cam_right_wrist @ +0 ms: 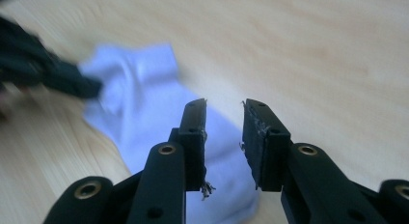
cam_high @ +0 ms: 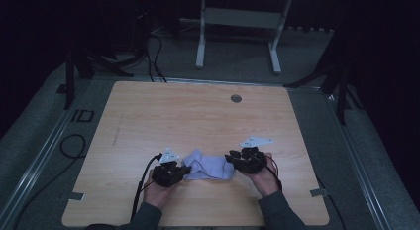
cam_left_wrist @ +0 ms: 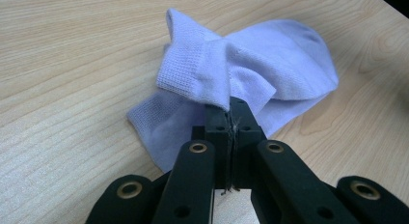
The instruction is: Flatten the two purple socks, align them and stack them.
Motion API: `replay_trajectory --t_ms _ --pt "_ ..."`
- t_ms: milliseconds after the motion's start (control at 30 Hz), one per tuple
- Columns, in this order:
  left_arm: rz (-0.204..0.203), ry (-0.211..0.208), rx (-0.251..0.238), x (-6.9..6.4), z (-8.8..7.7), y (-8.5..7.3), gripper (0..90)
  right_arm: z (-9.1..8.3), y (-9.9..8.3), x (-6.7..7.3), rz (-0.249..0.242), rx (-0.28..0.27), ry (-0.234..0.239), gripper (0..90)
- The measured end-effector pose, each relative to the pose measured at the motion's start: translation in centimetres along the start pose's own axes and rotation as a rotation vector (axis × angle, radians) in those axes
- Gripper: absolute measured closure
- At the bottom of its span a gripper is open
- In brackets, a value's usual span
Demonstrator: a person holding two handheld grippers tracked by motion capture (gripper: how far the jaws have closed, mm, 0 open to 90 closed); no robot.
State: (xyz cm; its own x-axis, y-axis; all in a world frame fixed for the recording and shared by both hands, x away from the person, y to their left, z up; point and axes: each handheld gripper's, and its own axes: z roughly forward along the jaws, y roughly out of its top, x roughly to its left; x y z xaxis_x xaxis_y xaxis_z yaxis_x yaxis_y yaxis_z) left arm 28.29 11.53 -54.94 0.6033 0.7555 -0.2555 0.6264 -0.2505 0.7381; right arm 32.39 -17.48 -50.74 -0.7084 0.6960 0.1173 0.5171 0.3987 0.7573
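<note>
— Lilac knit, was it? Where did the sock [cam_high: 208, 166] lie?

— Near the front edge of the wooden surface [cam_high: 198, 116], between the two grippers. It lay bunched, partly doubled over, and its long axis ran roughly left to right across the high view. I could not tell for sure which end was the toe.

— And the grip?

— The left gripper [cam_left_wrist: 230, 105] had its jaws clenched on a pinch of the ribbed cuff. The right gripper [cam_right_wrist: 224, 119] hung over the other end with jaws parted, nothing between them.

— How far along?

— Barely. By my judgement the sock was still crumpled; flattening or folding remained.
</note>
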Motion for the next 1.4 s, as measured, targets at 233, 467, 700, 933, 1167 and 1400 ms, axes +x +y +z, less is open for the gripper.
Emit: replay_trajectory --t_ms 233,467,700,933,1167,1400 --pt "-0.004 0.000 0.004 0.0 0.0 -0.1 88.6 1.3 -2.1 -0.3 0.006 0.083 -0.025 74.3" --pt "-0.005 0.000 0.007 0.1 -0.1 -0.1 88.6 2.7 -3.2 0.2 -0.017 0.180 -0.052 85.7" --pt "-0.023 -0.004 0.018 0.2 -0.3 -0.3 88.5 2.7 -3.4 0.0 0.001 0.167 -0.039 86.4" --pt "-0.042 0.002 0.039 0.8 -0.9 -0.5 88.3 2.7 -3.6 0.1 0.008 0.155 -0.043 87.4" --pt "-0.057 0.018 0.075 1.2 -0.8 -0.7 88.1 2.7 -3.7 -0.1 0.020 0.147 -0.035 87.4" --pt "-0.048 0.042 0.122 1.1 -0.6 -0.9 88.0 2.7 -3.7 -0.2 0.023 0.143 -0.029 87.3"
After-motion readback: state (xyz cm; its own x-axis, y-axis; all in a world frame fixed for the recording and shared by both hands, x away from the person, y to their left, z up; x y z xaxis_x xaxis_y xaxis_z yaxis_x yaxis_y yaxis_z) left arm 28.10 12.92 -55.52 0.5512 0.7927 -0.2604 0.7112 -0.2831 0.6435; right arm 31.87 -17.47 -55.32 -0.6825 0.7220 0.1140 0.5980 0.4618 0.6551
